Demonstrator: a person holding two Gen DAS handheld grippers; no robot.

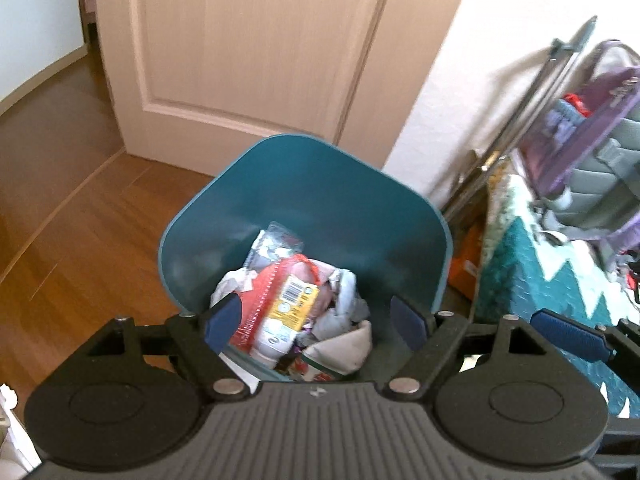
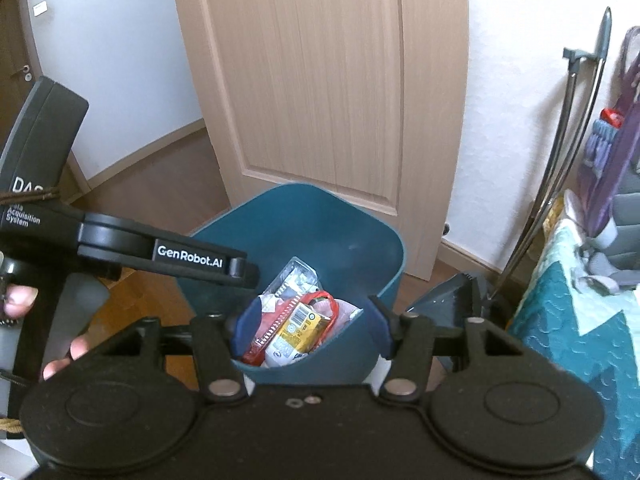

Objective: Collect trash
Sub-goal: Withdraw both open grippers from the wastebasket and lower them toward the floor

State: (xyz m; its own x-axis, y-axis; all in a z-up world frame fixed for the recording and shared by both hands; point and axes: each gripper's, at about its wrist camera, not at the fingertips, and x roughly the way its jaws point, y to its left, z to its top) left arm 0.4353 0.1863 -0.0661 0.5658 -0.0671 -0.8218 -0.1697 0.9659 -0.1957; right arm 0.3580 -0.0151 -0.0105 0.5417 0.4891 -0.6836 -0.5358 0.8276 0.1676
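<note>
We hold both grippers side by side above the teal bin (image 1: 308, 188), angled down into it. The left gripper (image 1: 316, 326) has its jaws spread wide with nothing between them; the right gripper (image 2: 306, 330) likewise stands wide apart and empty. The trash (image 1: 292, 300), wrappers, crumpled paper and a yellow-labelled packet, lies inside the bin on the wooden floor (image 1: 80, 216) before the door (image 1: 256, 48).

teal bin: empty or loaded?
Loaded. The teal bin holds a heap of trash: a yellow-labelled bottle, a red wrapper and crumpled paper. How deep the heap goes cannot be told.
</note>
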